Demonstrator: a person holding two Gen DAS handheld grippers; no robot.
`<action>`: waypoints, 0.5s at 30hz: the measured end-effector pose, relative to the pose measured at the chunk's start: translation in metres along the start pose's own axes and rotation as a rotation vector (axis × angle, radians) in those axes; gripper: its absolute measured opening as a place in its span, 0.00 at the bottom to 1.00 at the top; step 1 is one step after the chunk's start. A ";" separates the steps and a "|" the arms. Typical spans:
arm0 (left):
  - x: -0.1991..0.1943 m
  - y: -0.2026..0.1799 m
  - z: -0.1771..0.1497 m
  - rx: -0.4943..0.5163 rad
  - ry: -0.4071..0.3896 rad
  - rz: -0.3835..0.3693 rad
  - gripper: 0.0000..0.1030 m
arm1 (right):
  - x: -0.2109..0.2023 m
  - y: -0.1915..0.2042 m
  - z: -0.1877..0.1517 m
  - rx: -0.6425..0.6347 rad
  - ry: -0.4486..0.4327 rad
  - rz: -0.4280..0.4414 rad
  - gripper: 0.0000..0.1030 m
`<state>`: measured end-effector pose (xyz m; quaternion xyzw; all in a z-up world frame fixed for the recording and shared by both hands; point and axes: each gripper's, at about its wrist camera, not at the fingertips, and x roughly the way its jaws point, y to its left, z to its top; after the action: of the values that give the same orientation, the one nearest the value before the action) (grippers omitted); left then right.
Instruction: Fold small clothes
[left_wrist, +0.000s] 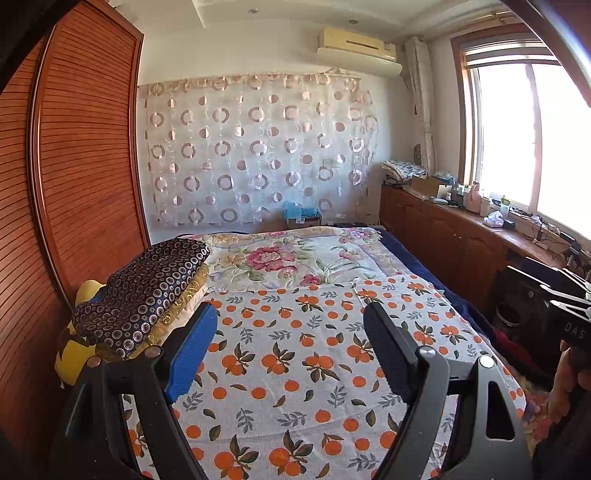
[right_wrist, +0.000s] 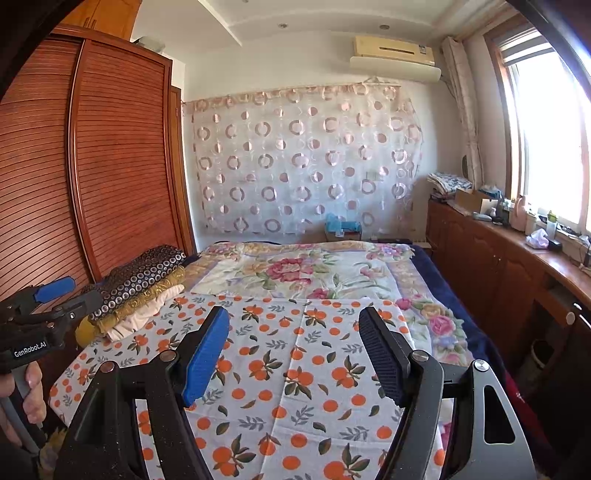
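A white cloth with an orange-fruit print (left_wrist: 295, 350) lies spread flat on the bed; it also shows in the right wrist view (right_wrist: 295, 369). A stack of folded clothes (left_wrist: 147, 291), dark ring-patterned on top, sits at the bed's left edge, also seen in the right wrist view (right_wrist: 140, 288). My left gripper (left_wrist: 291, 314) is open and empty, held above the cloth. My right gripper (right_wrist: 293, 317) is open and empty above the same cloth. The left gripper shows at the left of the right wrist view (right_wrist: 55, 295). The right gripper shows at the right edge of the left wrist view (left_wrist: 565, 295).
A floral bedspread (left_wrist: 295, 258) covers the far half of the bed. A wooden slatted wardrobe (left_wrist: 74, 166) stands at the left. A wooden counter with clutter (left_wrist: 461, 218) runs under the window at the right. A yellow soft toy (left_wrist: 74, 354) lies under the stack.
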<state>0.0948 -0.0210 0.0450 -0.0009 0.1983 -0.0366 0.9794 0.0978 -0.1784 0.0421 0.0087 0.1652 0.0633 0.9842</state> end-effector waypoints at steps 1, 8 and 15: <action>-0.001 0.000 0.000 0.000 -0.002 -0.002 0.80 | 0.000 0.000 0.000 0.001 0.000 -0.001 0.72; -0.004 -0.003 0.002 0.003 -0.006 0.001 0.80 | -0.001 -0.004 0.001 -0.002 -0.001 0.003 0.72; -0.004 -0.003 0.003 0.004 -0.006 -0.001 0.80 | -0.001 -0.003 0.001 -0.002 0.000 0.003 0.72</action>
<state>0.0923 -0.0239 0.0495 0.0007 0.1953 -0.0374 0.9800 0.0974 -0.1819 0.0431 0.0078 0.1650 0.0649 0.9841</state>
